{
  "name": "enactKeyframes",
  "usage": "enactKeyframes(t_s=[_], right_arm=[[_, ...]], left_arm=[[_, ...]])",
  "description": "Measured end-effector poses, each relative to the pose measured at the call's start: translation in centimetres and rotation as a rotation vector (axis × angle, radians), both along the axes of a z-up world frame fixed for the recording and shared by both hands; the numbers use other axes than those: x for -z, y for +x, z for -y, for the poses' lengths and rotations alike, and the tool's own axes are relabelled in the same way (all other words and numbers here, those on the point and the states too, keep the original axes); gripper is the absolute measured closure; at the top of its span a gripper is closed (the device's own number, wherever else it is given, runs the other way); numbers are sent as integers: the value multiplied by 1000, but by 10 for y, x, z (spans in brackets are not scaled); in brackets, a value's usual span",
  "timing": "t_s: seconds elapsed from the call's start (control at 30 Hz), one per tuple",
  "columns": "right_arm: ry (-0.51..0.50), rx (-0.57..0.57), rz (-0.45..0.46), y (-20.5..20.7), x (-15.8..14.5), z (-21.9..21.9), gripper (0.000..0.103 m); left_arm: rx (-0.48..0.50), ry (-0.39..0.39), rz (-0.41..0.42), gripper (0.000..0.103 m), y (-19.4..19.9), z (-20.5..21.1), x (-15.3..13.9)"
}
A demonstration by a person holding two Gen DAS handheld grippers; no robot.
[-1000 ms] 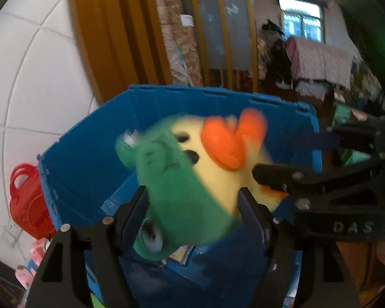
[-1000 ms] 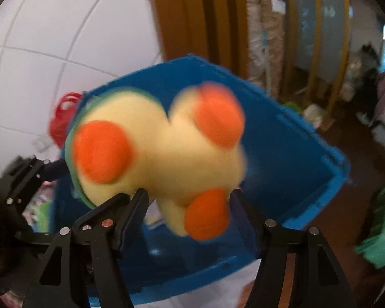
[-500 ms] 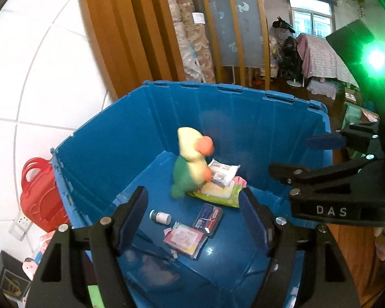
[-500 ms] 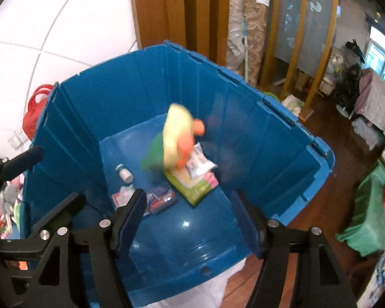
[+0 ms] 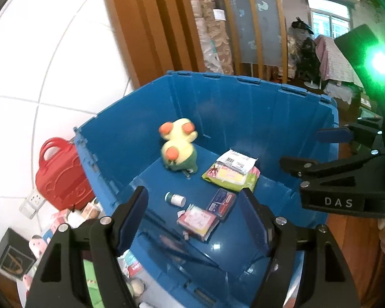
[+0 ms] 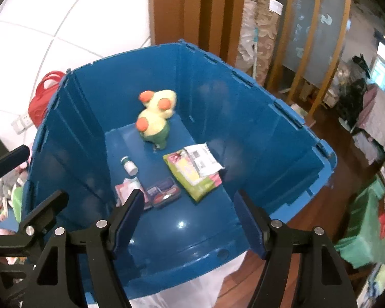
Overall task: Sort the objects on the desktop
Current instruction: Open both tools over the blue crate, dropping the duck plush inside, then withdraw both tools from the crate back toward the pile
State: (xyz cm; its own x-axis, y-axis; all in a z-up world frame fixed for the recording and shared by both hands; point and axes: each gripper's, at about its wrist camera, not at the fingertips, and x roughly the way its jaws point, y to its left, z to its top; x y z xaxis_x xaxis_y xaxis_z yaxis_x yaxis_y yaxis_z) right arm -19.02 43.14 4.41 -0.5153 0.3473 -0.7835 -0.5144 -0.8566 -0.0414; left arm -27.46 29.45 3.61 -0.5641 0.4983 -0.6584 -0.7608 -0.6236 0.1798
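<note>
A lived-in home — wood-panelled partition (image 5: 151,25), rolled fabrics (image 5: 208,30), cloth-draped table (image 5: 336,61) by a window (image 5: 328,23).

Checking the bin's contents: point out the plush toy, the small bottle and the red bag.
plush toy (image 5: 178,148), left wrist view, on its yellow belly.
small bottle (image 5: 175,199), left wrist view, on its white body.
red bag (image 5: 60,177), left wrist view, on its front face.
</note>
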Motion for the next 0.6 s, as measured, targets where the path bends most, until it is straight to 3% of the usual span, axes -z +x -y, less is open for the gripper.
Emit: enactKeyframes(t_s=[0.13,0.2,0.3,0.37,0.6], right_arm=[[27,-16,-10,5,-3,10,26],[72,-32,-16,9,-5,19,18],[139,-51,-13,12,-6,34,16],[175,-67,-16,14,-8,45,16],[268,-128,-45,18,-6,86,6]], left_arm=[[-39,8,-20,31,10,20,-2],[-60,18,-27,31,15,31,-4],[-113,28,-41,30,23,50,-7],[-156,30,-60,24,30,66,-8],[-329,79,-74,24,47,138,-6]])
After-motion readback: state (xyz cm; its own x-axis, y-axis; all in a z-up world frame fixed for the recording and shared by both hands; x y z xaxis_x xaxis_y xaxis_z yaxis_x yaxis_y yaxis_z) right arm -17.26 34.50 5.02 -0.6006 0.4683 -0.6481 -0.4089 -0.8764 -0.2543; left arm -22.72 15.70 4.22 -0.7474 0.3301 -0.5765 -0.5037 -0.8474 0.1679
